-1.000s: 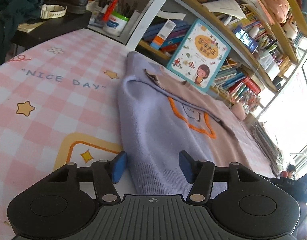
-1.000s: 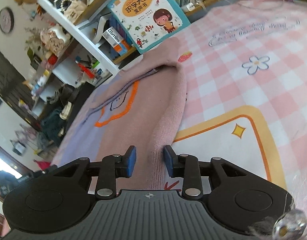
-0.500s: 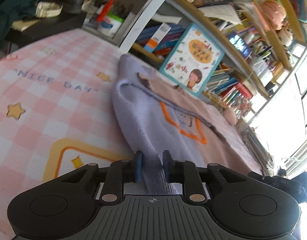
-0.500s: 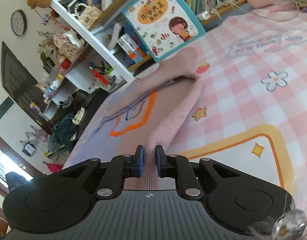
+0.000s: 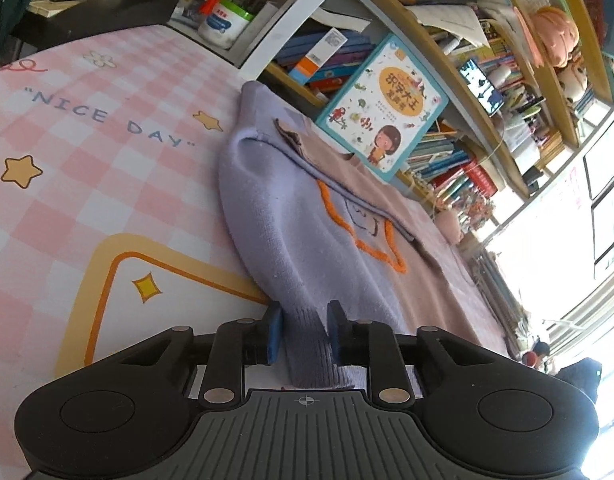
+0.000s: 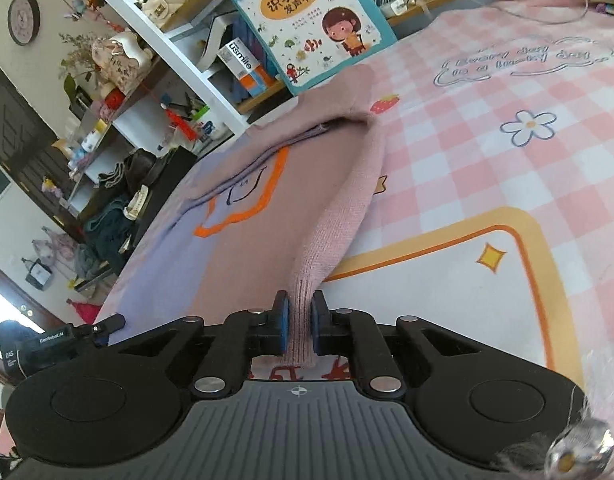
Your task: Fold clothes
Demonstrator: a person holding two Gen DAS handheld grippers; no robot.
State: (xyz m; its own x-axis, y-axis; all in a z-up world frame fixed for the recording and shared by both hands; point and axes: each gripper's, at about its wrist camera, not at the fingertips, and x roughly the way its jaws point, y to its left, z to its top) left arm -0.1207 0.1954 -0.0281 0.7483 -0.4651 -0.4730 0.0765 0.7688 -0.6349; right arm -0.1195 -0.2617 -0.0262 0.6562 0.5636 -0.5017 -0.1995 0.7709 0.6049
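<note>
The sweater lies flat across the middle of the pink checked cloth, its collar end toward the picture book leaning on the bookshelf at the top of both views. One half is lilac, the other dusty pink, with an orange outline across the chest.

The left gripper, at the bottom centre of its view, has the lilac ribbed hem bunched between its jaws, which are closing on it. The right gripper has its jaws pinched narrow on the pink hem corner, and the cloth rises to it in a taut ridge.

The step in hand looks like lifting the hem to fold it up toward the collar. To do it well, I'd say both corners should rise together and level, so the knit doesn't twist. The left hold looks bulkier, so it may slip first. Carry the hem straight toward the book, and lay it down square with the shoulders.
</note>
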